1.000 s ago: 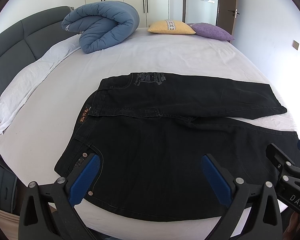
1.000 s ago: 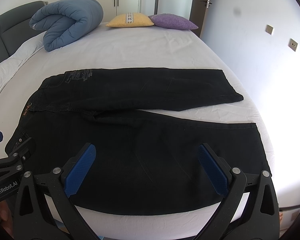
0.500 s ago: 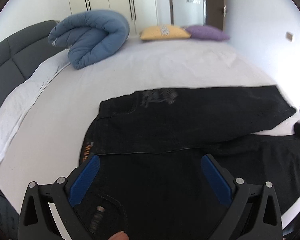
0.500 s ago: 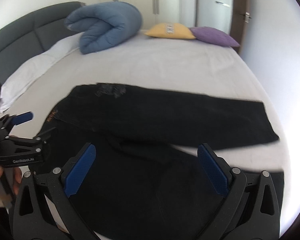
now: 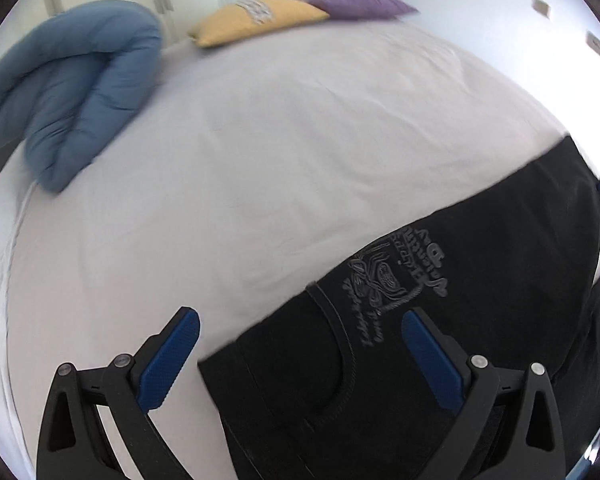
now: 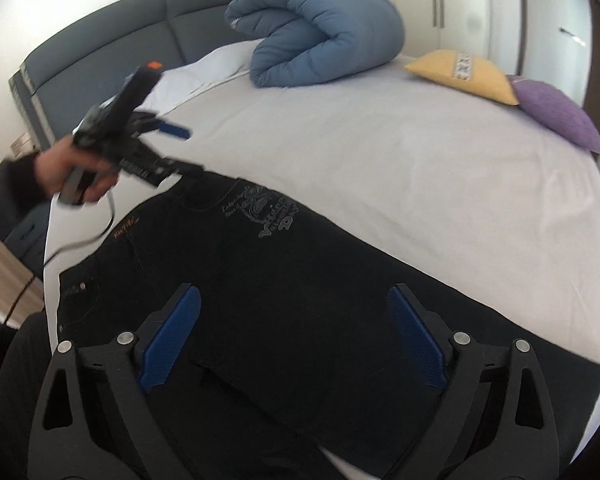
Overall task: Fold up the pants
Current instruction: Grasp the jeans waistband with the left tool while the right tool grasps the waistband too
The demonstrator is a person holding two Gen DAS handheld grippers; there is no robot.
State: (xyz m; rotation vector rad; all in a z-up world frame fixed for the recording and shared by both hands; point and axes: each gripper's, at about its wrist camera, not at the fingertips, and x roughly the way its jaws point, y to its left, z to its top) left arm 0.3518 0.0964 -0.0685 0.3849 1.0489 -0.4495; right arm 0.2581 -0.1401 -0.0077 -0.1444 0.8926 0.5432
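- One white bed (image 5: 284, 152) filled most of both views, with a dark grey headboard (image 6: 112, 56) at its far side.
- Black pants (image 6: 284, 292) lay flat across the near part of the bed, the waistband toward the headboard side and a leg running away toward the right wrist view's lower right edge; a grey print (image 5: 396, 276) sat near the waist, by a curved pocket seam.
- A blue duvet (image 6: 324, 36), rolled up, sat on the bed well apart from the pants.
- A yellow pillow (image 6: 460, 74) and a purple pillow (image 6: 556, 114) lay touching each other at the bed's far edge.
- The left gripper (image 5: 300, 356) hung over the corner of the waistband, jaws spread wide and holding nothing: one blue pad (image 5: 168, 364) above bare sheet, the other above the black cloth.
- In the right wrist view the left gripper (image 6: 176, 148), held in the person's hand (image 6: 76, 176), showed at the waistband's far corner; whether it touched the cloth could not be told through the blur.
- The right gripper (image 6: 292, 336) hung above the seat of the pants, jaws wide apart and empty.
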